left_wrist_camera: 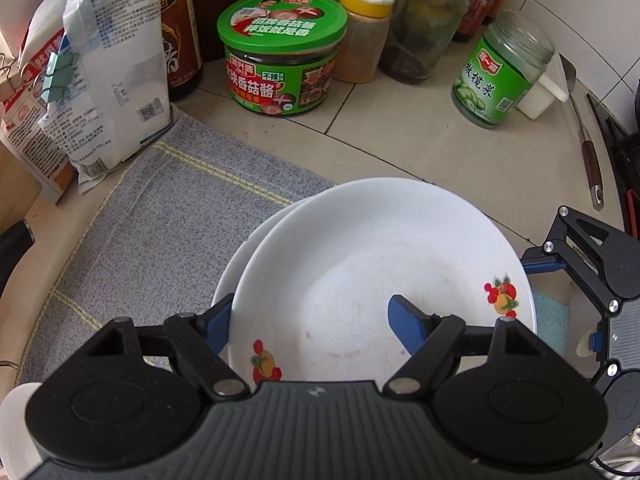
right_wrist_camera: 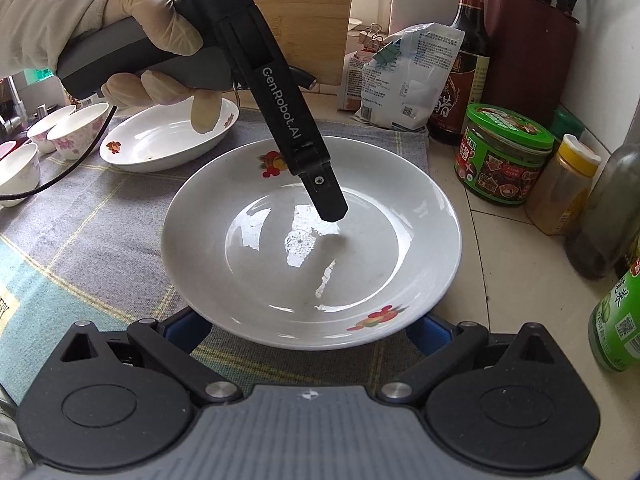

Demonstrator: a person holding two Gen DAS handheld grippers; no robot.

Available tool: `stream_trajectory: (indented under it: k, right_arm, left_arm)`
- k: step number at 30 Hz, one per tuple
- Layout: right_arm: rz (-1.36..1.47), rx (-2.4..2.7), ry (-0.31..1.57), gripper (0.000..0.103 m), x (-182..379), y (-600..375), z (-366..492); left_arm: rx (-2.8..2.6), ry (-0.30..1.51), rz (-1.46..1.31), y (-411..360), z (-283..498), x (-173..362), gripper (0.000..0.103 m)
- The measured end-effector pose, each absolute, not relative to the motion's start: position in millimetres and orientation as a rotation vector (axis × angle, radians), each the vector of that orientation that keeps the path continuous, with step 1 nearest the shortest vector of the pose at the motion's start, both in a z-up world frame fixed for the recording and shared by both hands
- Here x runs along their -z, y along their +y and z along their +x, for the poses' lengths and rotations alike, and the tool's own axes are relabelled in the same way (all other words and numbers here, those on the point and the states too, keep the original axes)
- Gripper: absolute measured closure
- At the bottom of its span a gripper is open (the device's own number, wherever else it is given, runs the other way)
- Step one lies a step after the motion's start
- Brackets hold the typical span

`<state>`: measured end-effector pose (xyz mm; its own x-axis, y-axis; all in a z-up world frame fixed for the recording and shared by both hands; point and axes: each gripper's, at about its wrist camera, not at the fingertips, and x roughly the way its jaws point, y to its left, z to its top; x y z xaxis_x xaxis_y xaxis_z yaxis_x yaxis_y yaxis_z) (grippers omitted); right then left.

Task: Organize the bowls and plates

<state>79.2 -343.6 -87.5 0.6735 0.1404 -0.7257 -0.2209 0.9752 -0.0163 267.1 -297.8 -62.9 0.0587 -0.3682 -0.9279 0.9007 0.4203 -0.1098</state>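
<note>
A white plate with fruit decals [left_wrist_camera: 380, 272] sits slightly offset on a second white plate [left_wrist_camera: 236, 276] on the grey cloth. My left gripper [left_wrist_camera: 316, 320] is open over the top plate's near rim: one blue finger [left_wrist_camera: 406, 320] lies inside the plate, the other outside its left edge. In the right wrist view the same plate [right_wrist_camera: 312, 248] fills the middle, with my left gripper's finger [right_wrist_camera: 326, 196] touching its inside. My right gripper [right_wrist_camera: 310, 332] is open, its blue fingers under the plate's near rim on both sides. A third plate [right_wrist_camera: 168, 140] lies at the back left.
Several floral bowls [right_wrist_camera: 76, 128] stand far left on the cloth [right_wrist_camera: 80, 208]. Jars [left_wrist_camera: 280, 52], a spice shaker [left_wrist_camera: 364, 32], bottles and clipped bags [left_wrist_camera: 112, 72] line the back of the counter. A knife [left_wrist_camera: 588, 148] lies at the right.
</note>
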Motion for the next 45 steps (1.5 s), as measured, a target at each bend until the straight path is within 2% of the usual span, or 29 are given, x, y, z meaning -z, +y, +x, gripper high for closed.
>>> stream_trajectory:
  k: [5, 10, 45]
  right_arm:
    - [-0.116, -0.202, 0.809, 0.0, 87, -343, 79]
    - [-0.11, -0.199, 0.807, 0.0, 87, -343, 79]
    - [-0.11, -0.197, 0.813, 0.0, 89, -343, 80]
  left_arm:
    - [1.053, 1.164, 0.586, -299, 268, 64, 0.013]
    - [1.052, 1.199, 0.599, -301, 267, 67, 0.009]
    - [1.017, 1.196, 0.525, -285, 266, 55, 0.011]
